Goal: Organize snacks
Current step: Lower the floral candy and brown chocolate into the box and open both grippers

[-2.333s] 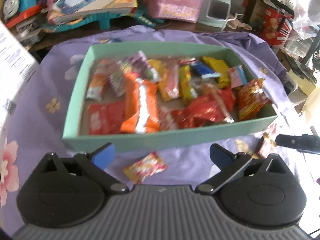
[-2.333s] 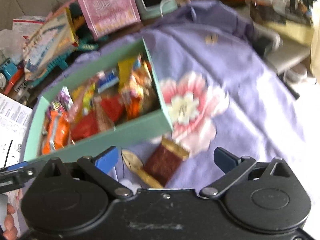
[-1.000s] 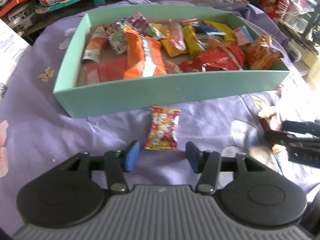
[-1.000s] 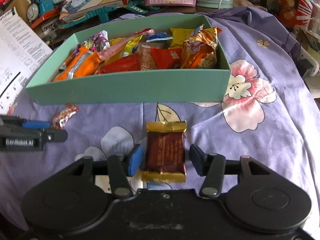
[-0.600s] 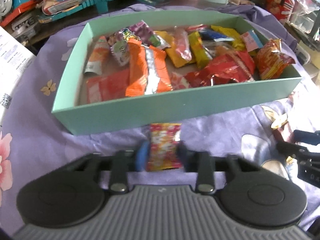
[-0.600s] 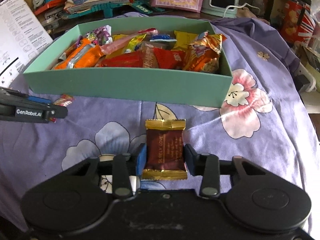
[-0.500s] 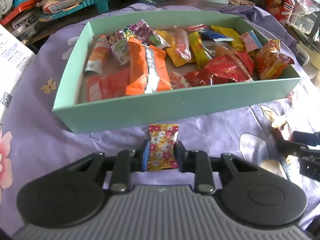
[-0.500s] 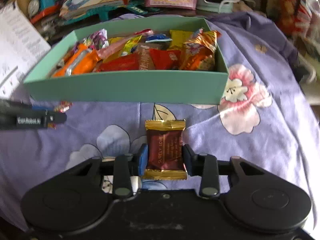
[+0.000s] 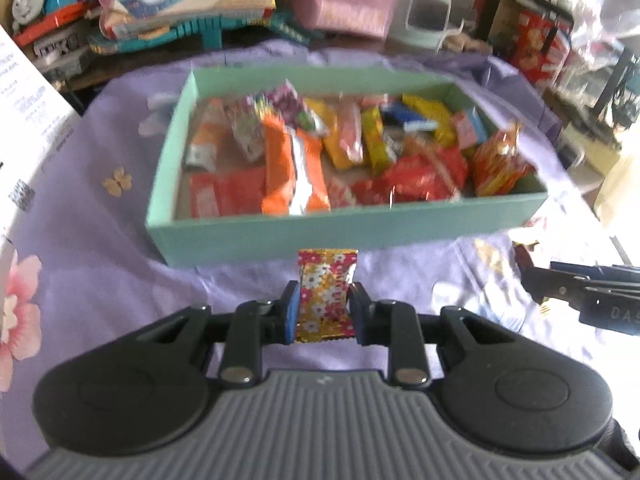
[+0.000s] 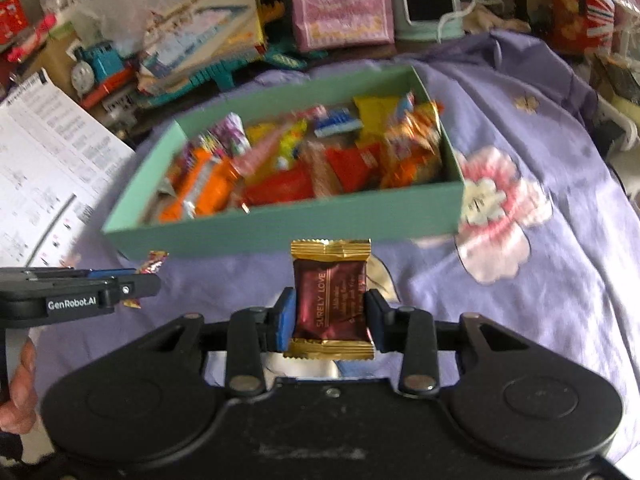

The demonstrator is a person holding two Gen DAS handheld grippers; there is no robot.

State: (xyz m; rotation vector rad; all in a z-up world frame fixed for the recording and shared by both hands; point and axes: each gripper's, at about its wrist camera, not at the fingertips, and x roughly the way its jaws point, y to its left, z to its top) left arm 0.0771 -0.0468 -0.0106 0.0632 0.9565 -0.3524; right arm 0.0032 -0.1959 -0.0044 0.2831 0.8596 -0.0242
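Note:
A mint-green box [image 9: 340, 230] [image 10: 280, 228] holds several bright snack packets and sits on a purple flowered cloth. My left gripper [image 9: 324, 312] is shut on a small floral candy packet [image 9: 326, 294], held above the cloth just in front of the box's near wall. My right gripper [image 10: 330, 318] is shut on a maroon and gold chocolate packet [image 10: 330, 300], also lifted in front of the box. The left gripper with its candy shows in the right wrist view [image 10: 136, 280], and the right gripper shows at the right edge of the left wrist view [image 9: 580, 288].
Behind the box lie a toy train [image 9: 44, 4], books and game boxes [image 10: 208, 44], a pink bag [image 10: 340, 4] and a small mint appliance [image 10: 428, 0]. A white printed sheet [image 10: 48, 176] lies at the left. Red snack boxes [image 9: 536, 48] stand at the back right.
Both grippers closed on their packets, the left on the floral candy, the right on the chocolate, and have lifted them off the cloth toward the box.

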